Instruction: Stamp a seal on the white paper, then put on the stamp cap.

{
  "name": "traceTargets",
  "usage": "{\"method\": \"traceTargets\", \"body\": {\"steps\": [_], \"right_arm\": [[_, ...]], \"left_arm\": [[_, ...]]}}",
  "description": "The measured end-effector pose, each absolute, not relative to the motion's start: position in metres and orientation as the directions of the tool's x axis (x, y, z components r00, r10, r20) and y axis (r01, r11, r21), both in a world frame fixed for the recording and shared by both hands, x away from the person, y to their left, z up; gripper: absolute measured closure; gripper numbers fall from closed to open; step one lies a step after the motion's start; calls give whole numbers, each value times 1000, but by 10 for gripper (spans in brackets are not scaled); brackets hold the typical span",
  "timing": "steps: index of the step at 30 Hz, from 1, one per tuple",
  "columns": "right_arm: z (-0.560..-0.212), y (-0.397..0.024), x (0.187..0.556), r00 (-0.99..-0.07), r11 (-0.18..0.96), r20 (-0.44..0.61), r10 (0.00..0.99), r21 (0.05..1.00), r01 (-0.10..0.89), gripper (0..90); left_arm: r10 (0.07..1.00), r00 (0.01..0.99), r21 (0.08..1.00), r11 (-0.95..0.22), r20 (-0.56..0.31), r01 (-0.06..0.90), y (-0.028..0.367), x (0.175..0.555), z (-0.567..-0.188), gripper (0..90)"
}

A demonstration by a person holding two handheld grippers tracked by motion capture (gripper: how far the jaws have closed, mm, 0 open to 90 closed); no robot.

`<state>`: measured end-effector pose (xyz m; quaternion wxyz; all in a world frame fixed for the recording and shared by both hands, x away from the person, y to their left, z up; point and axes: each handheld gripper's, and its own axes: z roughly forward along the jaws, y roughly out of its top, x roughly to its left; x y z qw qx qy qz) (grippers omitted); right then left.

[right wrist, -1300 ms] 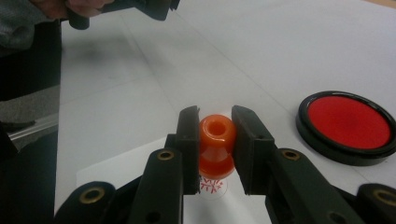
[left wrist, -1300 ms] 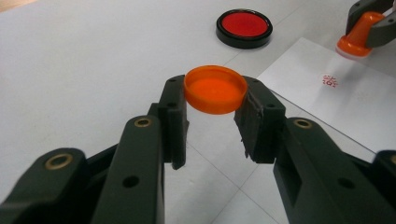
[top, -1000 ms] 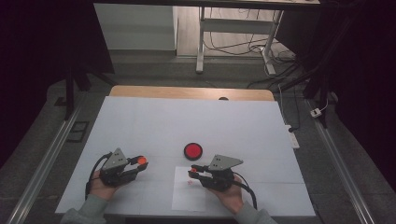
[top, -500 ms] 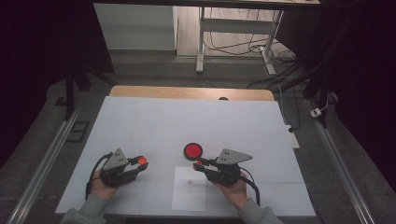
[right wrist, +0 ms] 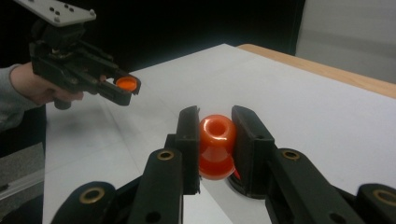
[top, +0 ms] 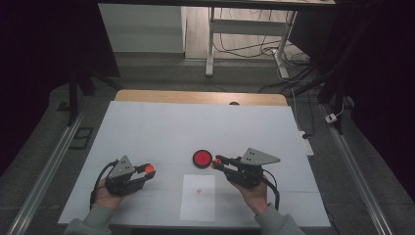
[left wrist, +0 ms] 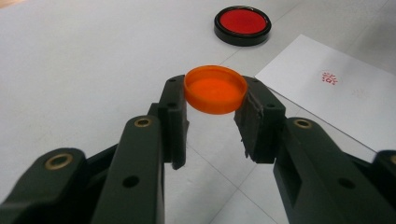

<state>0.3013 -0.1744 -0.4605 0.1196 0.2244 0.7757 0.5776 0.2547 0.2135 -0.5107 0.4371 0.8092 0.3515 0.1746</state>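
From the high view, the left tool (top: 146,170) clamped a shallow orange plastic cap (top: 149,169) at seven o'clock on the white counter (top: 161,127), clear of the work. The right tool (top: 215,161) hovered beside the round black-rimmed red ink pad (top: 202,158), a stamped white paper sheet (top: 198,197) nearby.

In the left gripper view, the cap (left wrist: 215,88) sat mouth-up.

In the right gripper view, the right tool (right wrist: 215,140) pinched a glossy orange knobbed stamp (right wrist: 216,145) for inking; nothing blocked it.

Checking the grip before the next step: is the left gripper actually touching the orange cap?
Touching. The left gripper view shows the left gripper with both black jaws pressed against opposite sides of the orange cap, no gap.
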Motion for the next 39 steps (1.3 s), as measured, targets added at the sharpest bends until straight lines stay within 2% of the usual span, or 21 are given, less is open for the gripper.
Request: {"method": "traceTargets", "body": {"steps": [15, 39], "right_arm": [[-459, -176, 302, -869, 224, 77, 489, 952, 210, 726], [-460, -175, 303, -870, 225, 78, 487, 951, 211, 725]], "left_arm": [[718, 695, 833, -372, -21, 410, 211, 255, -510, 638], [671, 742, 836, -403, -6, 371, 184, 262, -504, 638]]}}
